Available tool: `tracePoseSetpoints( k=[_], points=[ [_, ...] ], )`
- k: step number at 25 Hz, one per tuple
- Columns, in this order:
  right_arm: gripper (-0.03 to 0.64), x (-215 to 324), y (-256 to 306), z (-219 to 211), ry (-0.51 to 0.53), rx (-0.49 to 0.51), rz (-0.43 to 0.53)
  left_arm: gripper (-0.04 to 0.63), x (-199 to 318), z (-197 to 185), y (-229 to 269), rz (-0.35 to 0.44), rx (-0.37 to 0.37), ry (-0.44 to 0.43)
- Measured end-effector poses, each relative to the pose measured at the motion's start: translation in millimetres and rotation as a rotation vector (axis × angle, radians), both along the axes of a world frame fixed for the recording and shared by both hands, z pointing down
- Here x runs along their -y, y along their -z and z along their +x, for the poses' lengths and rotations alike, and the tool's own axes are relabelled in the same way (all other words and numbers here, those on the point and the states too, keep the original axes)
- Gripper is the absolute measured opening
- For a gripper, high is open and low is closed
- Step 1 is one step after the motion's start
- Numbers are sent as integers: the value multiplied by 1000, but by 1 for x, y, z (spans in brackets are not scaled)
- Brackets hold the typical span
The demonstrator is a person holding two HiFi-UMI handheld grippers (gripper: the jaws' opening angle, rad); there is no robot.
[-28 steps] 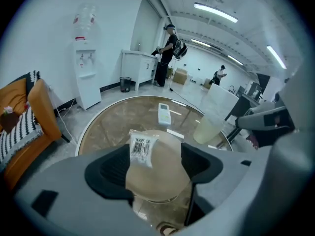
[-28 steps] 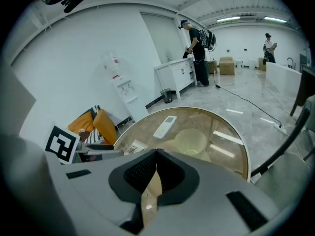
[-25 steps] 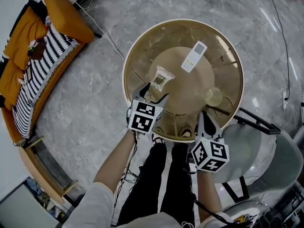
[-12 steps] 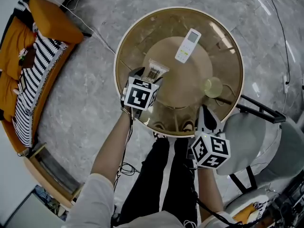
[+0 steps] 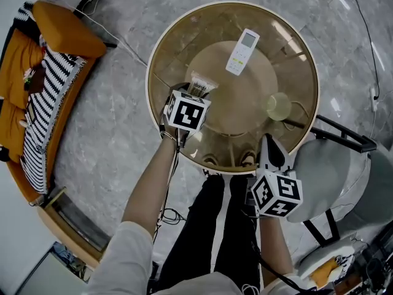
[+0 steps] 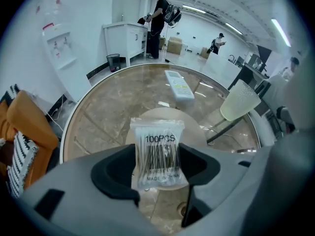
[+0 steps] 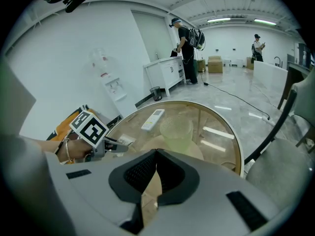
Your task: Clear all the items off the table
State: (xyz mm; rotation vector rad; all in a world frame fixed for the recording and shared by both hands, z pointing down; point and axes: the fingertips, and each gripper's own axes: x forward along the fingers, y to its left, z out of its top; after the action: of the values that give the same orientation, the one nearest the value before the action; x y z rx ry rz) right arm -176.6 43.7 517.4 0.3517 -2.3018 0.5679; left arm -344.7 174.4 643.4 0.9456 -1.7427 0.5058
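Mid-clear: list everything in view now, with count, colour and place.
table: 1, glass top on beige base, centre
remote: 1, white, table's far side
cotton swab packet: 1, clear, table's left, between the left jaws
cup: 1, pale green, table's right
sofa: 1, orange with striped throw, left of table
chair: 1, grey, right of table
bystanders: at least 2, dark clothes, across the room
left hand-held gripper: 1, grey, jaws just closing around the packet, not clearly pressing it
right hand-held gripper: 1, grey, jaws together, empty, near table edge
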Motion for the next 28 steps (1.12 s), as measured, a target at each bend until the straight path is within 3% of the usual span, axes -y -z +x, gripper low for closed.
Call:
tracePoseSetpoints(
  k=[6,13,24,28],
  points=[
    [25,-1,0,-3,14,4,-6,238,-4,-4,0,-15,20,6],
    [23,10,2,1,17,17,2,199,-1,11,16,27,39,13],
    [23,50,18,48,-102,26,17,198,22,100,52,104,-17,-4],
    [24,67,25,75,-187,47,-25,199,41,133,66,129,-23,-56]
  ],
)
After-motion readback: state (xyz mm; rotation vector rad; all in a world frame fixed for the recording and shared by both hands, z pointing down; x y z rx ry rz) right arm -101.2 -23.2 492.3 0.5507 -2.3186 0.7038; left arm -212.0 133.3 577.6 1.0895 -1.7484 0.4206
